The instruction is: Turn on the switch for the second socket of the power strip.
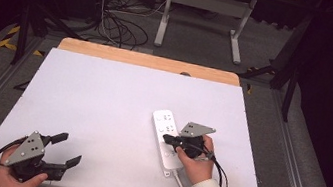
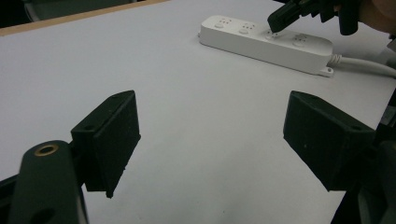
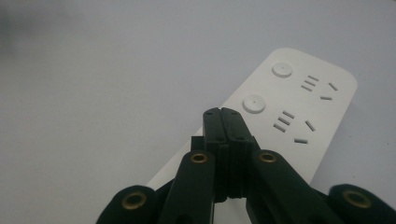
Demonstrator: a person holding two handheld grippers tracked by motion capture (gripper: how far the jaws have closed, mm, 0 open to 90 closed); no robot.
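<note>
1. Risk came first from the right gripper (image 1: pixel 171 140), whose two black jaws were pressed flat together with nothing between them — poised over the white plastic power strip (image 1: pixel 166 136) with its tip just above or on one of the round switch buttons (image 3: pixel 254 103). A slightly off-centre push would probably have landed on the slots beside it.
2. Sliding was the second danger — the strip lay loose on the white table top (image 1: pixel 102 103), so a slanted press could have shoved it sideways or tugged its white cable (image 2: pixel 364 64).
3. The strip was a long, flat, round-cornered bar with several sockets, each beside a button. It lay right of the table's centre, cable end towards the person.
4. The left gripper (image 1: pixel 63 150) rested at the near left corner, jaws spread wide, holding nothing, well apart from the strip.
</note>
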